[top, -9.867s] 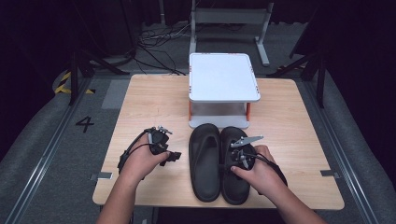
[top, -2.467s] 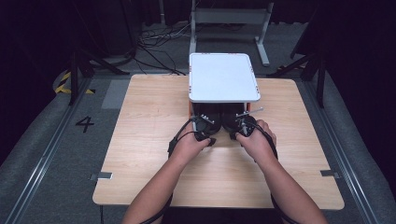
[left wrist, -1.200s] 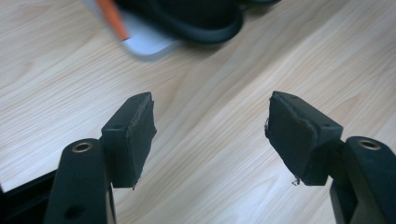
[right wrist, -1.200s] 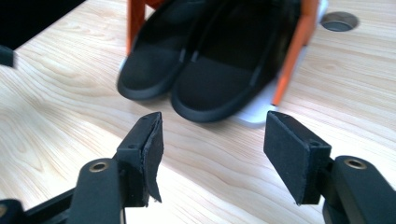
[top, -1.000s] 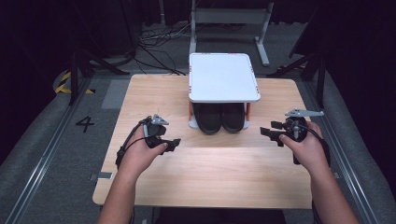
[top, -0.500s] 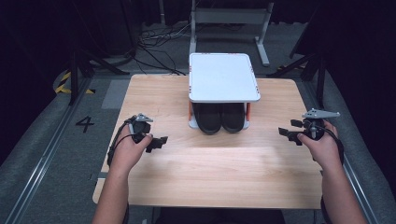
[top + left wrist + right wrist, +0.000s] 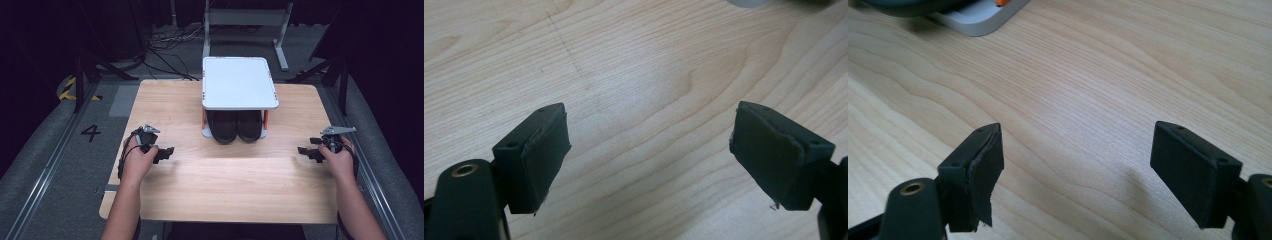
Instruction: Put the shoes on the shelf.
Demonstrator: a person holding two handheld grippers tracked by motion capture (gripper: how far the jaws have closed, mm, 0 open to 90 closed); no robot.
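A pair of black slippers (image 7: pixel 236 126) sits side by side under the white rack (image 7: pixel 239 82), on its lower level, with the rounded ends sticking out past the rack's front edge. The rack stands at the middle of the wooden table (image 7: pixel 220 190), close to the far edge. Neither gripper is near the pair.

The left gripper (image 7: pixel 162 152) is held low over the table near its left edge, well apart from the rack. Its jaws stand wide apart with nothing between them; in the left gripper view bare wood grain shows between the pads (image 7: pixel 541 160).

The right gripper (image 7: pixel 307 152) is held near the right edge of the table, also well apart from the rack. Its jaws have just been opening and stand wide with nothing between them. In the right gripper view a corner of the rack's grey base (image 7: pixel 980 17) lies far ahead.
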